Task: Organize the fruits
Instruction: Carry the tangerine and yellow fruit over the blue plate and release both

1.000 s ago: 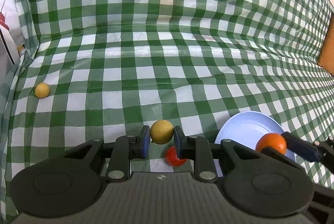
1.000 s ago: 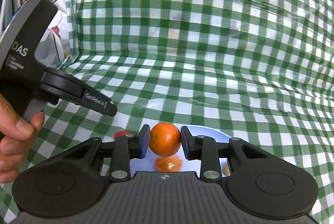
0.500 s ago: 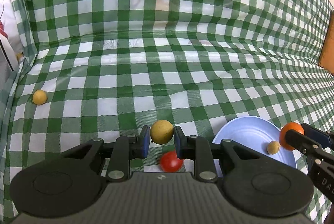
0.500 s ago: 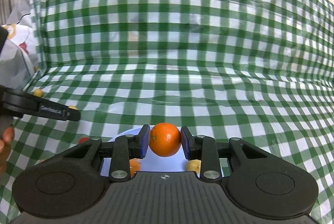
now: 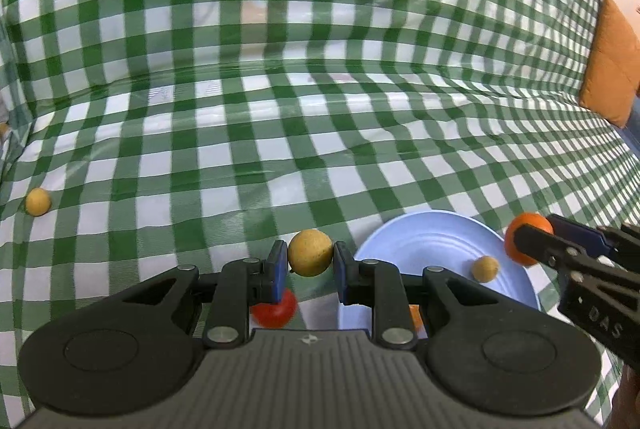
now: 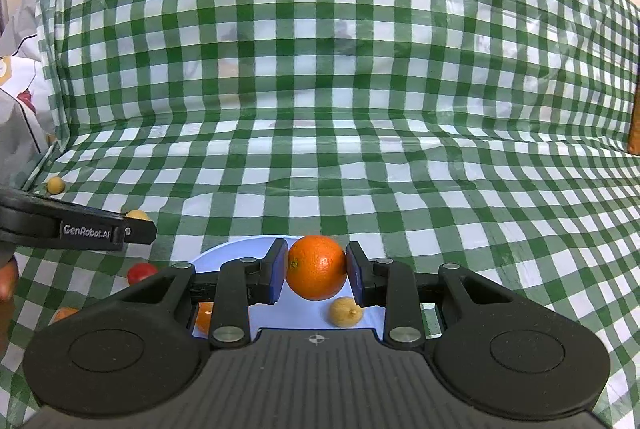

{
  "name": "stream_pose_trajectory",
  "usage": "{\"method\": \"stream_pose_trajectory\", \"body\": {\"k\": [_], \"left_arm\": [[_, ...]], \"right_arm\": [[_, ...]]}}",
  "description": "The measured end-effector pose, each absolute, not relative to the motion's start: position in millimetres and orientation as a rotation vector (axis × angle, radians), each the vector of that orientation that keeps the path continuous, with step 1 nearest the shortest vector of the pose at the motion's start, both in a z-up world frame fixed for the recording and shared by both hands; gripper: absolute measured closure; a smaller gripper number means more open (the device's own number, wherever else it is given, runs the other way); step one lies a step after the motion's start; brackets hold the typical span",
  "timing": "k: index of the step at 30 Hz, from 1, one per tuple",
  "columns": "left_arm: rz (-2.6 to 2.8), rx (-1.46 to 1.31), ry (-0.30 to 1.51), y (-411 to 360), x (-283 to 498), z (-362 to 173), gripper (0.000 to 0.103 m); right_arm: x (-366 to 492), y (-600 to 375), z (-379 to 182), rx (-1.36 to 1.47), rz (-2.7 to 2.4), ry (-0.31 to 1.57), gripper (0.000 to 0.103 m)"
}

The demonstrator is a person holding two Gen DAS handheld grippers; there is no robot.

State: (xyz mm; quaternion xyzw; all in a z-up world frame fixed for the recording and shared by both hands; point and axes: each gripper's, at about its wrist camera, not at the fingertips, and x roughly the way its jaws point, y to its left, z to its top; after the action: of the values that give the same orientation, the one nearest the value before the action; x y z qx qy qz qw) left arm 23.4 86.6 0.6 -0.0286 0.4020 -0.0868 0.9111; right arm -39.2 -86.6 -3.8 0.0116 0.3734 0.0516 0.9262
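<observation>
My left gripper (image 5: 310,267) is shut on a small yellow fruit (image 5: 310,253), held above the cloth just left of the pale blue plate (image 5: 424,249). Under it lies a red tomato (image 5: 276,311). My right gripper (image 6: 317,271) is shut on an orange (image 6: 317,267) over the plate's (image 6: 232,253) far part; from the left wrist the same orange (image 5: 520,241) shows at the plate's right rim. On the plate rest a small yellow fruit (image 6: 345,311) and an orange piece (image 6: 205,317), partly hidden by my fingers.
A green checked cloth (image 5: 320,109) covers the seat and backrest. One yellow fruit (image 5: 38,201) lies far left on it. An orange cushion (image 5: 610,69) stands at the right edge. Another orange fruit (image 6: 64,313) and the tomato (image 6: 141,271) lie left of the plate.
The right gripper has carried the orange rightward across the plate, uncovering the small yellow fruit there. The left gripper has stayed almost still with its yellow fruit.
</observation>
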Motion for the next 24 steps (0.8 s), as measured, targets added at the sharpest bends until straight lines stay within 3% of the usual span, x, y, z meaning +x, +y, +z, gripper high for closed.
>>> {"method": "stream_pose_trajectory", "body": {"k": [24], "left_arm": [[-0.401, -0.104, 0.767, 43.4, 17.3, 13.7, 0.074]], "right_arm": [[-41.0, -106.1, -2.4, 0.094, 0.007, 0.757, 0.069]]}}
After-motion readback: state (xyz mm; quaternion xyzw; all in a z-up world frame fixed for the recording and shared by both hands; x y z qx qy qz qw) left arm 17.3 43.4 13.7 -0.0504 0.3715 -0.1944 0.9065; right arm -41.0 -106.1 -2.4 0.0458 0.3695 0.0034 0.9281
